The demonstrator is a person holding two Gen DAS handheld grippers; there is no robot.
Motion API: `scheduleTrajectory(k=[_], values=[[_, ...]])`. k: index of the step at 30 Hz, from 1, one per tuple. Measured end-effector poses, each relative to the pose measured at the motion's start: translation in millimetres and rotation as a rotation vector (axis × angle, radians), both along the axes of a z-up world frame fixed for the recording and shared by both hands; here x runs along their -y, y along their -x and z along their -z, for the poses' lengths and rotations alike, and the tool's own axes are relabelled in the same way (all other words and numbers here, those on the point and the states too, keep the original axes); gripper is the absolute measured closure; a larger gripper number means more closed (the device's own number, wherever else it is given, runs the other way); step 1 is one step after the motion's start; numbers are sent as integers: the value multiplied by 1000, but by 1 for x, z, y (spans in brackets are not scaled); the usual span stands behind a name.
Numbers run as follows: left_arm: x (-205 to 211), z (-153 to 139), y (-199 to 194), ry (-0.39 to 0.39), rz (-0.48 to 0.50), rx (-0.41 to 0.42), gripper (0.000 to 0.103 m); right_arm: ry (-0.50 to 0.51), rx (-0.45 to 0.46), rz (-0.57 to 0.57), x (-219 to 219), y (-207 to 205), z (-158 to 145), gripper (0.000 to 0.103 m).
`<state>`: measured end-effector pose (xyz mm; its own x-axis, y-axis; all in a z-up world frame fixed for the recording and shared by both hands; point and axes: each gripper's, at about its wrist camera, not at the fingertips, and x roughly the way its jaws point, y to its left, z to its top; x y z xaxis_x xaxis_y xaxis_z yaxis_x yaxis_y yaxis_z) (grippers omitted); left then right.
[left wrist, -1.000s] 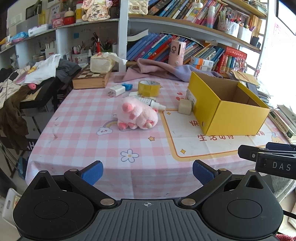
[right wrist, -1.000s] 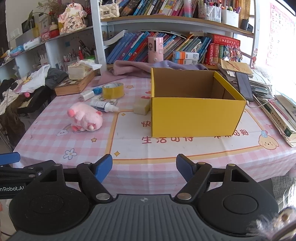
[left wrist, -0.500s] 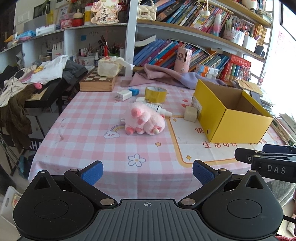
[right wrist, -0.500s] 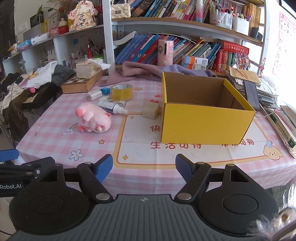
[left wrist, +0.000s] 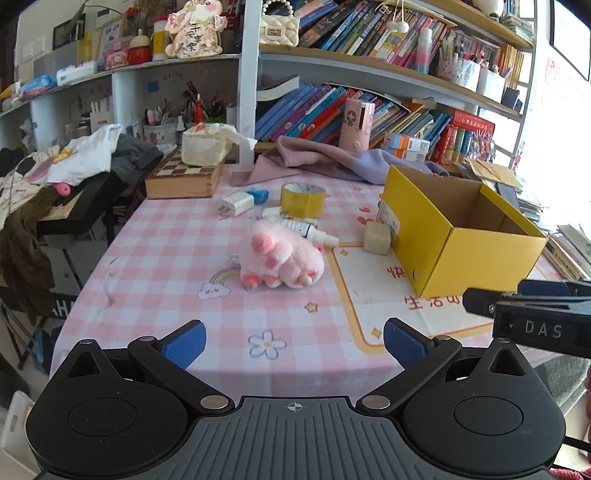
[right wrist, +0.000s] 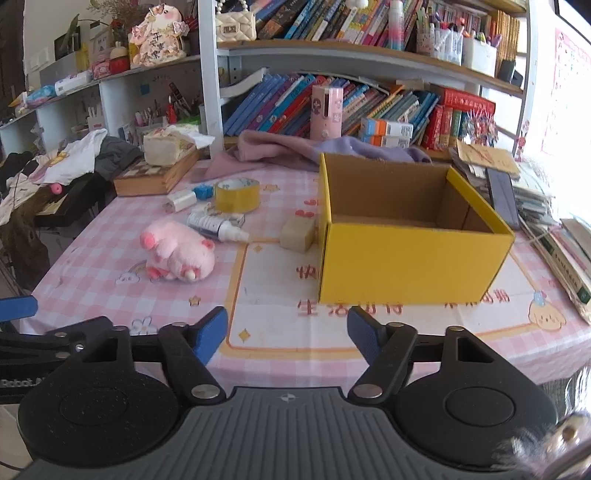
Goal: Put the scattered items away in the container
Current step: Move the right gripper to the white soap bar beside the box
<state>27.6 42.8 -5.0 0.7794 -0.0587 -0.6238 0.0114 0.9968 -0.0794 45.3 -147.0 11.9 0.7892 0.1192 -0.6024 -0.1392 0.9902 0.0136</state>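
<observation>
Both claws, left (left wrist: 293,341) and right (right wrist: 287,334), spread and empty, have drawn closer to the yellow box (right wrist: 408,254) since earlier.

I'm in a lived-in home study, likely a child's room. Behind my table's far edge, white shelves (left wrist: 255,55) are crammed with leaning books (right wrist: 280,103), pen cups (left wrist: 458,72) and a quilted cream purse (right wrist: 235,25). The table wears a pink checked cloth (left wrist: 173,251) printed with flowers and rainbows. Clothes (left wrist: 85,158) lie heaped off its left edge, and a wooden chess box (left wrist: 181,179) sits at the far-left corner.
</observation>
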Motion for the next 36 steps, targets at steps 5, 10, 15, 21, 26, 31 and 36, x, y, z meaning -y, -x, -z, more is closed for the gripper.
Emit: scheduleTrajectory(k=[5,10,15,21,26,31,36], values=[[-1,2,-22,-6,12,6,1,-21,44,7,-2,-24,-10,37],[-3,2,-43,-28,7,20,1,-47,36,5,-10,-56,-14,37],[-5,5,-63,-55,0,18,1,-8,37,-11,-26,-86,-12,37],[-5,11,-86,-86,-3,8,1,-17,-6,-21,-30,-121,-3,37],[-3,18,-105,-99,-1,-23,1,-27,-60,-40,-35,-153,9,37],[-1,25,-120,-126,-4,-54,1,-47,-120,-54,-38,-181,24,37],[0,30,-134,-134,-15,-86,1,-33,-137,-32,-37,-203,36,41]])
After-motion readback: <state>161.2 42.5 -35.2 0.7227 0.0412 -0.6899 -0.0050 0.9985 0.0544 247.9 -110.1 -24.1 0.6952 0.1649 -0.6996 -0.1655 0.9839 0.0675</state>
